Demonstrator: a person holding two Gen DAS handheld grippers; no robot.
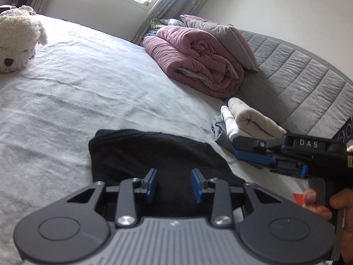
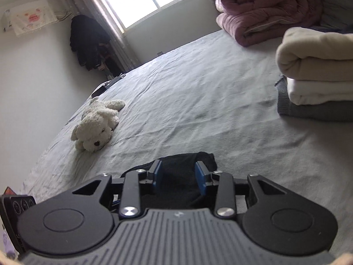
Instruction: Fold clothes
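Your left gripper (image 1: 174, 184) and right gripper (image 2: 179, 177) both have jaws partly open and empty. The folded black garment (image 1: 154, 152) lies on the bed (image 1: 99, 77) just beyond and beneath them: soft, light, floppy. Pinch a folded edge through every layer.

— What's under my left gripper (image 1: 174, 184)?

— I see its blue pads parted, nothing pinched between them, hovering over a folded black fabric garment (image 1: 141, 154) lying on the pale grey bedsheet (image 1: 92, 84).

— And on the right?

— My right gripper (image 1: 253, 153) reaches in sideways, a hand (image 1: 331, 205) on its grip, just in front of a stack of folded clothes (image 1: 242, 121), cream on top. Behind sits a rolled mauve quilted duvet (image 1: 198, 59); far left, a white plush dog (image 1: 17, 42).
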